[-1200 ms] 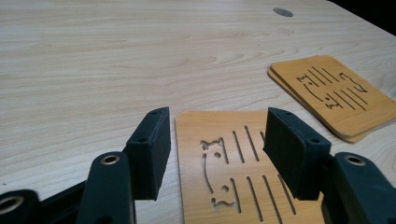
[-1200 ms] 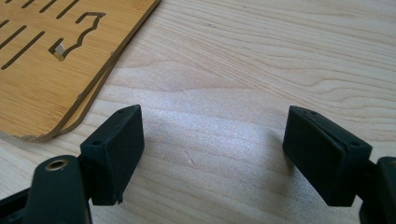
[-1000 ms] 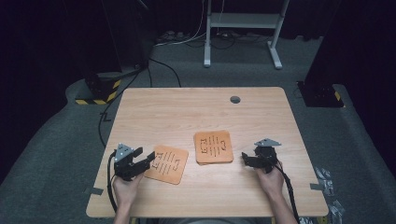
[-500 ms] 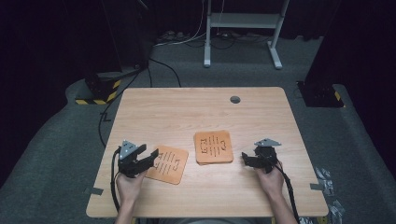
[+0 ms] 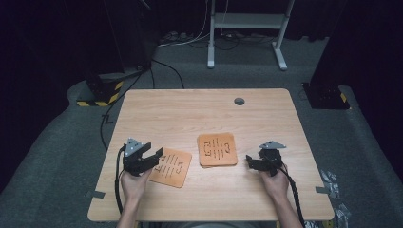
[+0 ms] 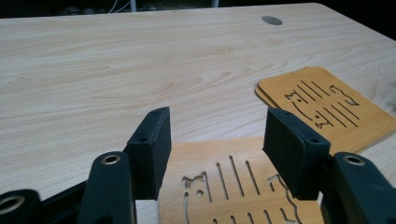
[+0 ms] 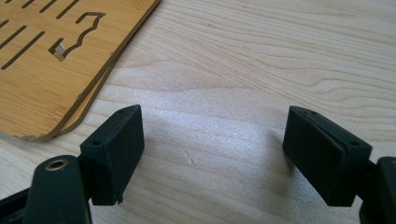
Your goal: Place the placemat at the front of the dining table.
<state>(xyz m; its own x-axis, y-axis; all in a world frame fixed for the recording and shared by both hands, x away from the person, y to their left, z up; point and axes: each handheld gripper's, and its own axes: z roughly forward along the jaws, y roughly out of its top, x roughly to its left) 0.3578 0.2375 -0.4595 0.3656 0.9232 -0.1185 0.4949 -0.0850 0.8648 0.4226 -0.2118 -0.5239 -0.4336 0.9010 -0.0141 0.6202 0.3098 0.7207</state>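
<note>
Two kinds of thing are seen on the table: a single bamboo coaster and a stack of coasters. Each is a flat, orange-brown square with rounded corners, cut through with parallel slots and small angular outlines. The single coaster is laid flat near the front left, turned slightly askew. The stack is set just beside it, nearer the middle, its two layers slightly offset.

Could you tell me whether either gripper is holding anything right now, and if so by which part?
Nothing is held. The left gripper is open over the near edge of the single coaster; the right gripper is open above bare table.
</note>
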